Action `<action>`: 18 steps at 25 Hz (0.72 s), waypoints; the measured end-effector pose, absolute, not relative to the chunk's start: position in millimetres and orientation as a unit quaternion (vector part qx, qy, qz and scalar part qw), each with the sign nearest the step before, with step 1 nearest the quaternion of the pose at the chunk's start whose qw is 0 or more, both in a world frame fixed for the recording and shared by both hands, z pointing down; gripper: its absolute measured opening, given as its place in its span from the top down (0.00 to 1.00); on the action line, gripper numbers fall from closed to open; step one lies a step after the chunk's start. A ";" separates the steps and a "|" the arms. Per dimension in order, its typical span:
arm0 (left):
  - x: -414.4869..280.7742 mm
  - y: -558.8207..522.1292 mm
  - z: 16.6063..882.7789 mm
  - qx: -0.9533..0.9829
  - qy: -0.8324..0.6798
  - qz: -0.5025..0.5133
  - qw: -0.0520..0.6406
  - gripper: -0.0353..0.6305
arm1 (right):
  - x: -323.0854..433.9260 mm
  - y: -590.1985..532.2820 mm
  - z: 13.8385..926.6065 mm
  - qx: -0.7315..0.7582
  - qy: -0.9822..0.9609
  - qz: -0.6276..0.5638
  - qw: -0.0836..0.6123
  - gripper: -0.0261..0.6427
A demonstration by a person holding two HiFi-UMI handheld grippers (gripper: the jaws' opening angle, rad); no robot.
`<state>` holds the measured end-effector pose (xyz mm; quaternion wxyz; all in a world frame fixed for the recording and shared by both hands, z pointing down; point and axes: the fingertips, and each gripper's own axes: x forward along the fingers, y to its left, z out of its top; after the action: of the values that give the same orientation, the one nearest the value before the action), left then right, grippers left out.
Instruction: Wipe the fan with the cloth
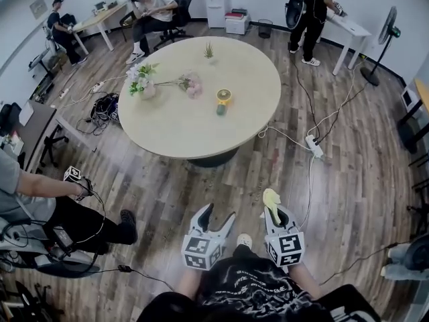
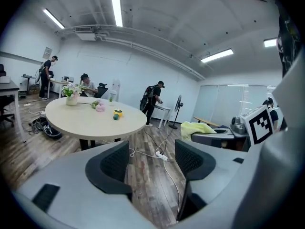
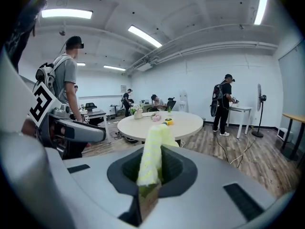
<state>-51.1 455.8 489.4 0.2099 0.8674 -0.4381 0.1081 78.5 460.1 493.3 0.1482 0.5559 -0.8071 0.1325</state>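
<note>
Your right gripper (image 3: 151,170) is clamped shut on the cloth (image 3: 153,149), a yellow strip standing up out of the jaws and flopping forward; your left gripper (image 2: 151,157) is wide open with only floor between its jaws. The cloth is soft and light, so it will fold rather than push: expect to press it flat with the jaws behind it. The fan (image 1: 224,97) is, I judge, the small yellow piece near the middle of the round table (image 1: 167,129), well away from you; it is too small here to be sure. If so, it is likely light and easily tipped, so steady its base with the free left gripper and keep off the grille. Far left of it on the table are a vase (image 1: 143,84) and pink flowers (image 1: 192,84), a small plant (image 1: 209,49) beyond. A power strip (image 1: 314,146) and its cables cross the floor to the right of your path, and a seated person (image 1: 40,203) is near left. A standing fan (image 1: 387,24) is at far right.
</note>
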 end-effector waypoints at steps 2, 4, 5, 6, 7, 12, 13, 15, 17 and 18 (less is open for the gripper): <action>-40.7 434.5 494.2 0.863 -0.447 0.108 0.210 0.48 | 88.2 435.4 497.6 0.547 -0.813 0.129 0.151 0.91; -32.4 414.6 497.3 0.858 -0.455 0.107 0.211 0.48 | 96.6 412.3 498.8 0.540 -0.818 0.126 0.152 0.91; -29.1 405.6 497.9 0.856 -0.460 0.106 0.212 0.48 | 100.2 402.5 498.5 0.536 -0.821 0.126 0.152 0.91; -25.9 397.5 498.0 0.853 -0.464 0.105 0.214 0.48 | 103.8 394.0 498.4 0.533 -0.823 0.125 0.153 0.91; -22.8 390.2 498.1 0.851 -0.468 0.103 0.215 0.48 | 107.3 386.6 498.7 0.530 -0.824 0.125 0.155 0.91; -12.5 360.5 500.8 0.841 -0.482 0.102 0.223 0.48 | 120.9 358.6 503.3 0.526 -0.825 0.132 0.160 0.91; -11.9 355.8 501.2 0.839 -0.484 0.102 0.226 0.48 | 122.2 355.0 504.1 0.525 -0.825 0.136 0.161 0.91; -11.9 349.0 501.8 0.836 -0.487 0.102 0.231 0.48 | 123.0 350.7 505.2 0.523 -0.824 0.141 0.165 0.91; -12.0 341.7 502.5 0.836 -0.487 0.101 0.233 0.48 | 123.2 346.8 505.3 0.524 -0.823 0.144 0.165 0.91; -11.8 336.6 503.1 0.836 -0.486 0.101 0.232 0.48 | 123.3 343.6 505.5 0.526 -0.822 0.146 0.164 0.91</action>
<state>-11.8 336.6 503.1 0.2325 0.8363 -0.4861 0.1010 123.3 343.6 505.5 0.1643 0.5260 -0.8216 0.1457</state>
